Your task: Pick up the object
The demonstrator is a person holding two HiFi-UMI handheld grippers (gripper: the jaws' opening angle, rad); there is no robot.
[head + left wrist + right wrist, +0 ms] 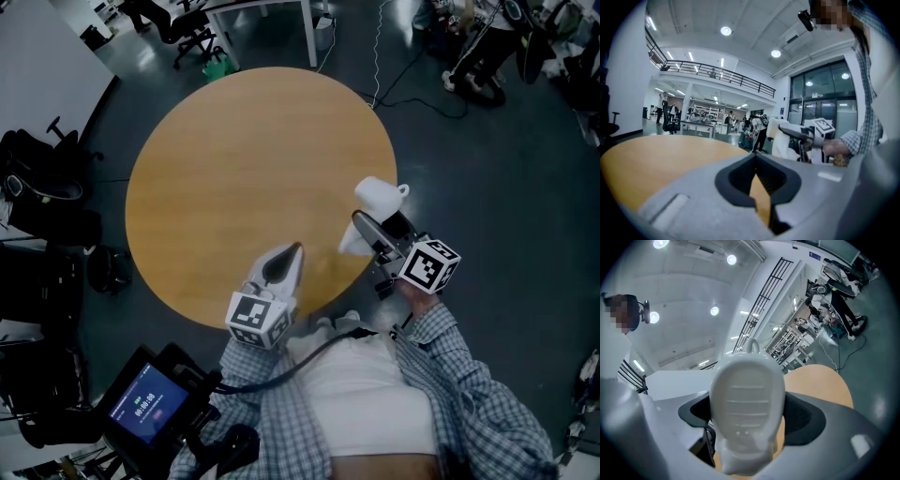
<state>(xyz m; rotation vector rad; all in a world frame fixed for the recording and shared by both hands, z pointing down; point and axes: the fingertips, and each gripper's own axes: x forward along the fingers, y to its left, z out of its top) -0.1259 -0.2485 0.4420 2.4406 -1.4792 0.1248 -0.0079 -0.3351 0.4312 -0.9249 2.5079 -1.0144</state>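
Plainly my right gripper (362, 231) is clamped on the white object (746, 399), which fills its own view; only the head view places it at the round table's (234, 159) right edge; my left gripper (755, 160) is closed, empty.

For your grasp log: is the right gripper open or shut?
The right gripper is shut on the white object; fingers hug both sides.

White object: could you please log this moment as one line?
right tool: shut on white glossy handled object | left tool: shut, empty, over round wooden table
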